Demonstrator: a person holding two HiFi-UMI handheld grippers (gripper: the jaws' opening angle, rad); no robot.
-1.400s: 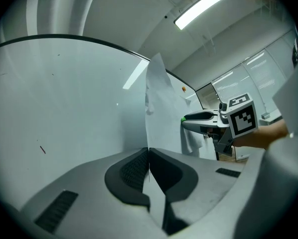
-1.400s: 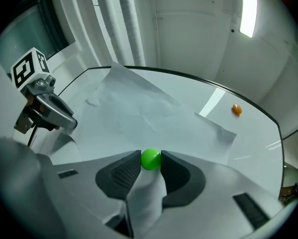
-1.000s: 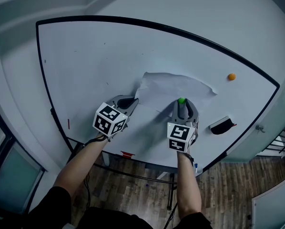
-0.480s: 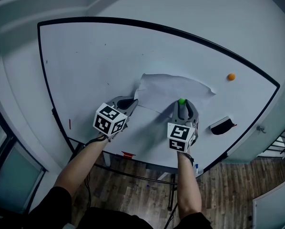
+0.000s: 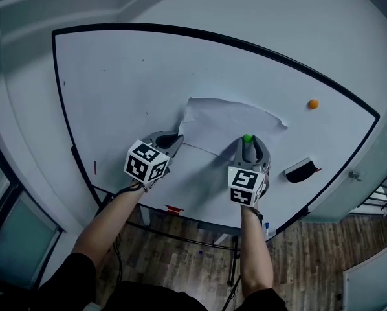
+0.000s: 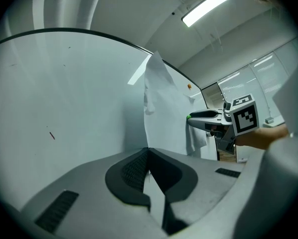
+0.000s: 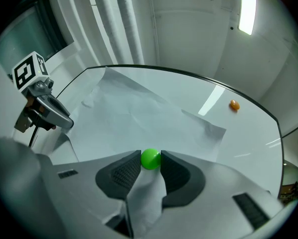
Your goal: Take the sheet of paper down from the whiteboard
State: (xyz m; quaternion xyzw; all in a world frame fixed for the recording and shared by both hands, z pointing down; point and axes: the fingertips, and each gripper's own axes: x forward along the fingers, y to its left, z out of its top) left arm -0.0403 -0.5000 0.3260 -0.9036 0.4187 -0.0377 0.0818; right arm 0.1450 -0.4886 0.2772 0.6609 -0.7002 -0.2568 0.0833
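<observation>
Left hand-held gripper [image 5: 174,137]: jaws pinched together on the lower left corner of the sheet of paper [image 5: 229,122].
Sheet: up on the whiteboard [image 5: 116,76], left edge peeling off.
Handling: looks thin and floppy and probably rips easily, so I'd hold the edges and pull gently.
Right hand-held gripper [image 5: 247,141]: clamped on the green magnet [image 7: 150,159] pinning the bottom edge.
Far right: orange magnet [image 5: 314,104] and eraser [image 5: 301,170], both clear of the sheet.

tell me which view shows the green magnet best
The right gripper view: the green magnet sits centred, pinched by the right gripper on the sheet of paper. The head view shows a small green dot; the left gripper view, a green sliver.
</observation>
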